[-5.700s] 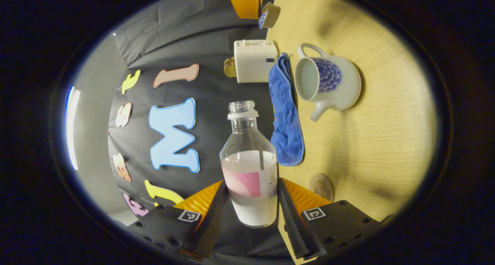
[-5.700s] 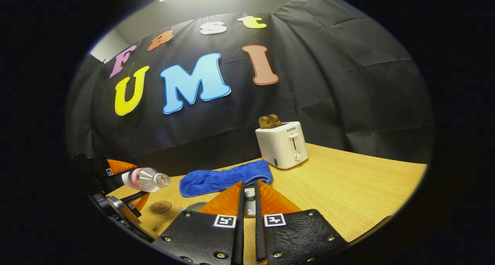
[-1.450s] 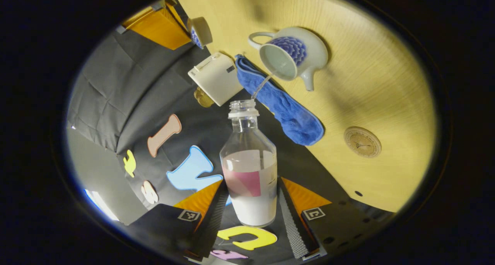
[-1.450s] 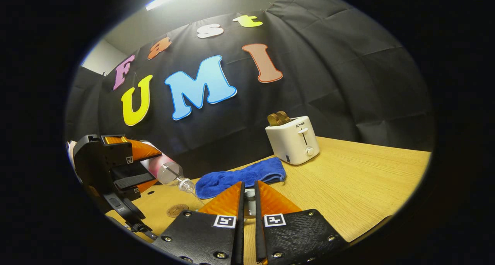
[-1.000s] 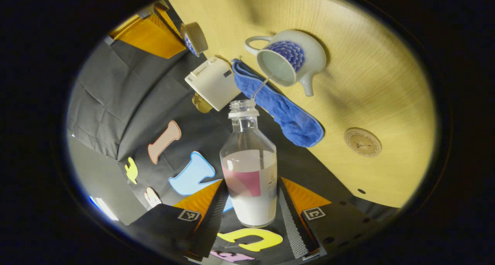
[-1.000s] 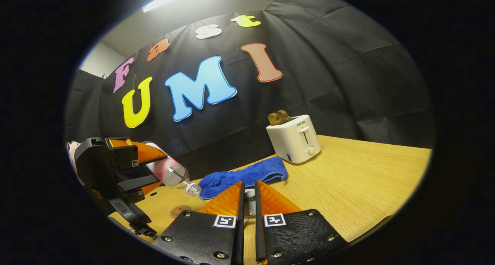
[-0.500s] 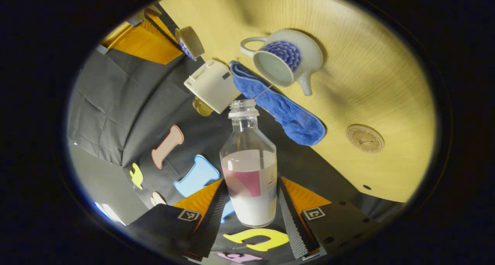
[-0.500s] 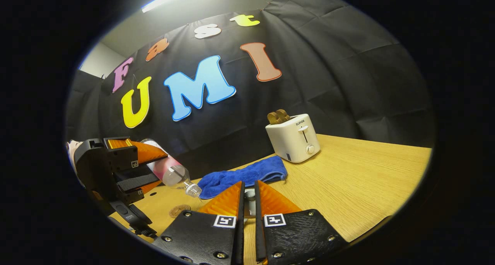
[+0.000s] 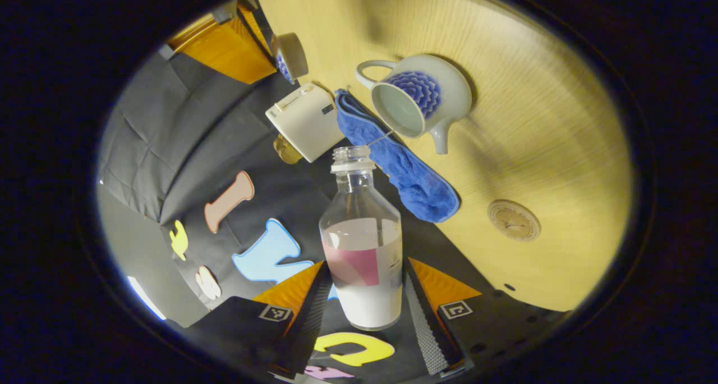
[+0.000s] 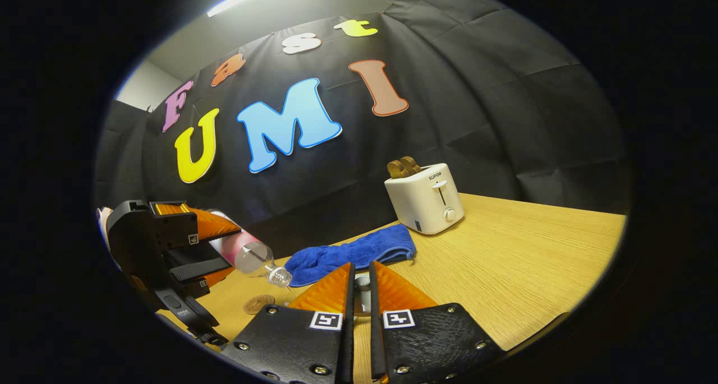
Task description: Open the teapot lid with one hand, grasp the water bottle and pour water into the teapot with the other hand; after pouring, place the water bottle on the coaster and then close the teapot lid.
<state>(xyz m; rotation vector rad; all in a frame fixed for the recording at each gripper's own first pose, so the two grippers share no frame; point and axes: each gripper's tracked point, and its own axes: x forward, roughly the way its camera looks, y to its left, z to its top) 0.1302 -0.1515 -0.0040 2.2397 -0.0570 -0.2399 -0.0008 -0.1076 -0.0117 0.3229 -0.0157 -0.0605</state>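
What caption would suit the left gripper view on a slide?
Left gripper tips a water bottle, trickling a thin stream into the open teapot beside a blue cloth.

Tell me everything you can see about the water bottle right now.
The water bottle is clear, plastic by the look of it, uncapped, with a threaded neck and a white and pink label around its lower body. The left gripper holds it, jaws pressed on the labelled part from both sides. In the right gripper view it is tipped mouth-down, and a thin stream of water runs from the mouth toward the open teapot.
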